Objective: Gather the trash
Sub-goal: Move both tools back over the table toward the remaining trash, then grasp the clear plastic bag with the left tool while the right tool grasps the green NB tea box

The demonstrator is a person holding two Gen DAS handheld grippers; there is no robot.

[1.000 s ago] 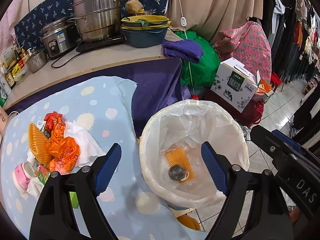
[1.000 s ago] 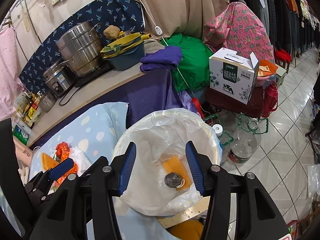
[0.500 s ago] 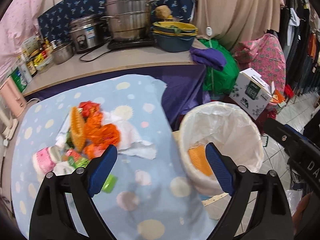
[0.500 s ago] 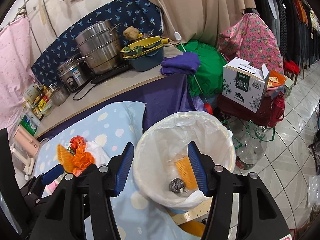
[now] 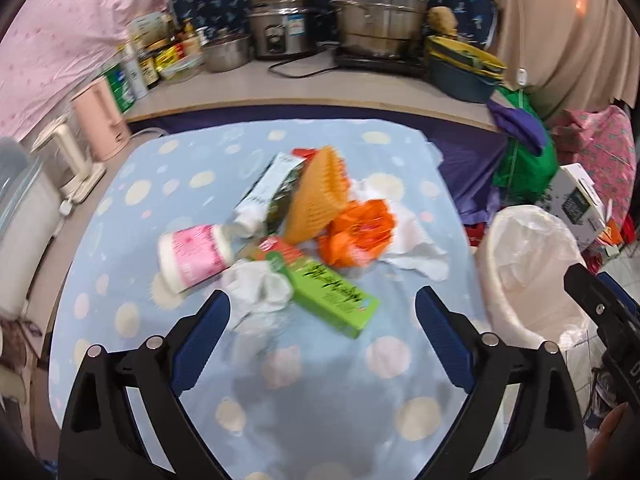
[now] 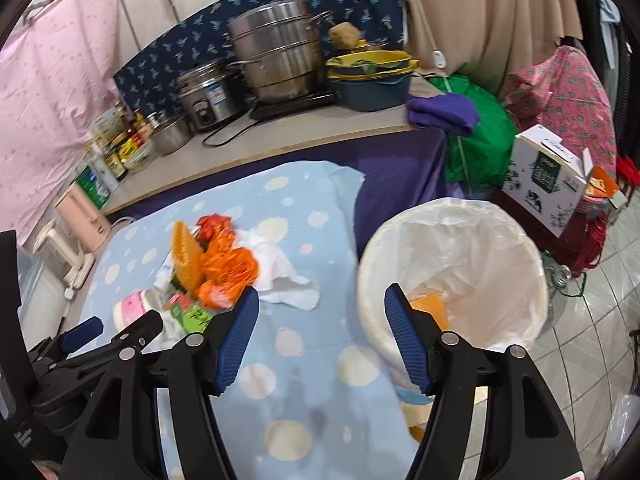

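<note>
Crumpled orange plastic bag (image 5: 360,232) beside ribbed mesh (image 5: 318,192)

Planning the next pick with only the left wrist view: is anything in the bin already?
Observer: Yes, an orange mesh piece lies inside the white-lined bin.
Operator: Is the right gripper carrying anything?
Observer: No; the right gripper is empty, its fingers have just been opening with nothing between them.
Operator: Where is it pointing?
Observer: Over the dotted cloth, between the trash pile and the bin.
</note>
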